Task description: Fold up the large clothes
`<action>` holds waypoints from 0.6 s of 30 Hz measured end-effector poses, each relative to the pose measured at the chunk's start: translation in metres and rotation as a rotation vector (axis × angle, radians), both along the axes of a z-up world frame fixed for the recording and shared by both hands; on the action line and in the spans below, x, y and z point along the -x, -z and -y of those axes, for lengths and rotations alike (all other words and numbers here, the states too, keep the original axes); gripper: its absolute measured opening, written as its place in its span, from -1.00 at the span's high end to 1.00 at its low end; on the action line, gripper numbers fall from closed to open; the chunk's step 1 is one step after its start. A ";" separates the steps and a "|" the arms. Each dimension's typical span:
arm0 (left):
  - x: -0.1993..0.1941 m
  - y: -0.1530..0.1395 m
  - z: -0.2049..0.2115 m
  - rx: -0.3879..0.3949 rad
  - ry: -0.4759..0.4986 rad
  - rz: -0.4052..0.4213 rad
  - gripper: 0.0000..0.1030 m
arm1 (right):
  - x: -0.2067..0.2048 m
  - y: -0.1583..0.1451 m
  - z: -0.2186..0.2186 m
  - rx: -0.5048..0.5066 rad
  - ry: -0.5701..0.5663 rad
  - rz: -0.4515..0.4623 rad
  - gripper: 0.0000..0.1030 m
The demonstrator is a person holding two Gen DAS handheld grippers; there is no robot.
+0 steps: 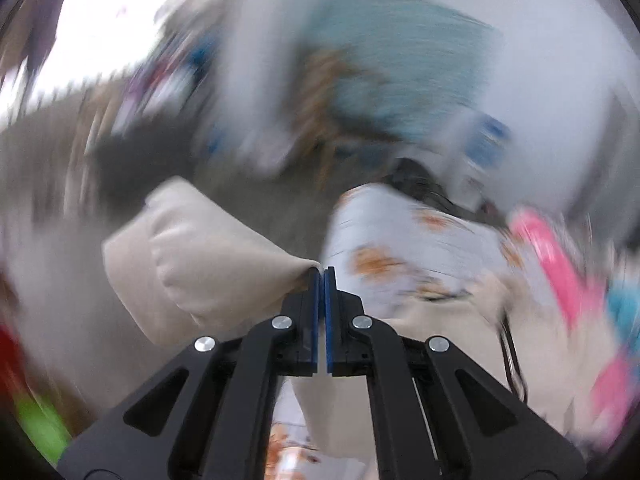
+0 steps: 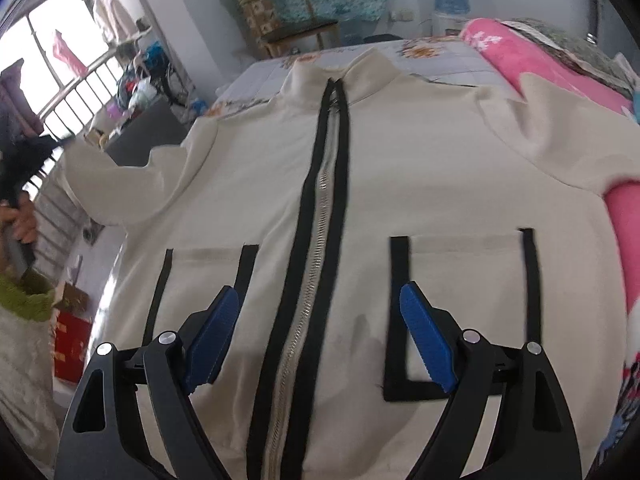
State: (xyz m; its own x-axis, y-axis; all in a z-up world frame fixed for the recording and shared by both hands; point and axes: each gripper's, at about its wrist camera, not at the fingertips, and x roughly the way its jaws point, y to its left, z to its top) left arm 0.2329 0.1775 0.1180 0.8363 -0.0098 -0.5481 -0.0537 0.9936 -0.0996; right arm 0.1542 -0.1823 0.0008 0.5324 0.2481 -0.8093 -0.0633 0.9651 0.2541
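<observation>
Cream jacket point(image 2: 400, 184) flat on the floral bedsheet point(image 2: 436, 54), zip up the middle.
Left gripper point(image 1: 322, 276) pinched tight on its sleeve point(image 1: 208, 256); right gripper point(image 2: 320, 336) spread wide above the zip, holding nothing. No readable writing; left view badly blurred, hem cut off.

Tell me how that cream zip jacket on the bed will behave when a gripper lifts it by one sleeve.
The jacket is probably floppy: the sleeve pinched in the left gripper already bends and puckers. The rest would likely drag and hang. The metal zip may stiffen the middle slightly.
</observation>
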 end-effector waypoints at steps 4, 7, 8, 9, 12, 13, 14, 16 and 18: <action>0.027 -0.011 0.112 -0.091 0.265 -0.027 0.91 | 0.021 -0.009 0.020 0.007 0.057 0.022 -0.57; 0.045 0.029 0.169 -0.091 0.425 -0.125 0.65 | 0.035 -0.011 0.037 0.016 0.097 0.017 -0.57; 0.053 0.045 0.182 -0.092 0.456 -0.161 0.31 | 0.039 -0.010 0.042 0.020 0.105 0.012 -0.57; 0.057 0.060 0.189 -0.084 0.479 -0.197 0.12 | 0.041 -0.010 0.046 0.024 0.111 0.008 -0.58; 0.076 0.101 0.187 -0.025 0.518 -0.298 0.10 | 0.047 -0.011 0.059 0.044 0.119 -0.009 -0.58; 0.081 0.109 0.179 -0.005 0.515 -0.308 0.10 | 0.047 -0.012 0.062 0.042 0.117 -0.010 -0.58; 0.087 0.112 0.171 0.027 0.508 -0.314 0.08 | 0.047 -0.012 0.065 0.035 0.113 -0.013 -0.58; 0.098 0.116 0.154 0.095 0.485 -0.315 0.08 | 0.043 -0.013 0.071 0.005 0.105 -0.023 -0.58; 0.103 0.125 0.136 0.109 0.419 -0.316 0.08 | 0.034 -0.015 0.080 -0.058 0.104 -0.033 -0.57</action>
State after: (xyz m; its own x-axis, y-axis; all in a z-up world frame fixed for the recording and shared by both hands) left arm 0.1303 0.0416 -0.0065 0.5428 -0.3779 -0.7500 0.3008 0.9213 -0.2465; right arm 0.1198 -0.2627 0.0159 0.5313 0.2401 -0.8125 0.0455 0.9495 0.3104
